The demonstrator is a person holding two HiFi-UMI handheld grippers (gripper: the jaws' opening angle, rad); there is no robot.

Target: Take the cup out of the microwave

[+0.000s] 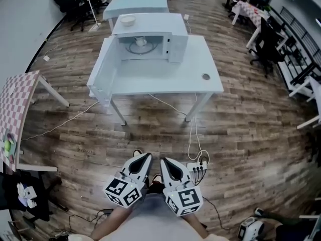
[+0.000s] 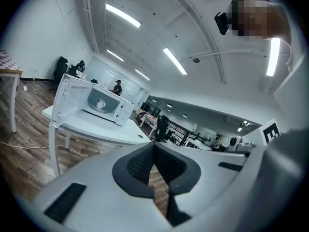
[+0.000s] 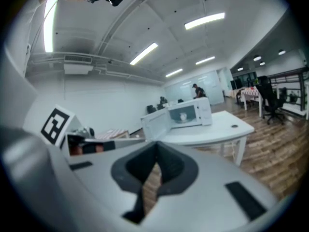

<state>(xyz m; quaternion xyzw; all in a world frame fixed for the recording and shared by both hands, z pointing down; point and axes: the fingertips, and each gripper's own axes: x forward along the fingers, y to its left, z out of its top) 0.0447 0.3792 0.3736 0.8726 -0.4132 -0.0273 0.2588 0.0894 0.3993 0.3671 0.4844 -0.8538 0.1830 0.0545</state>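
Note:
A white cup point(image 1: 141, 41) stands inside the white microwave point(image 1: 173, 46), whose door point(image 1: 104, 67) hangs wide open to the left. The microwave sits on a white table point(image 1: 165, 79) far ahead of me. Both grippers are low and close to my body, side by side over the wooden floor, well short of the table. My left gripper point(image 1: 147, 155) has its jaws together with nothing between them, and so does my right gripper point(image 1: 163, 160). The left gripper view shows the cup point(image 2: 101, 103) small in the distance. In the right gripper view the cup point(image 3: 183, 115) shows inside the open microwave point(image 3: 203, 111).
A bowl point(image 1: 127, 19) rests on top of the microwave. A power strip point(image 1: 196, 166) and cables lie on the floor just ahead of the grippers. A checkered table point(image 1: 17, 104) stands at the left, office chairs point(image 1: 266, 44) and desks at the right.

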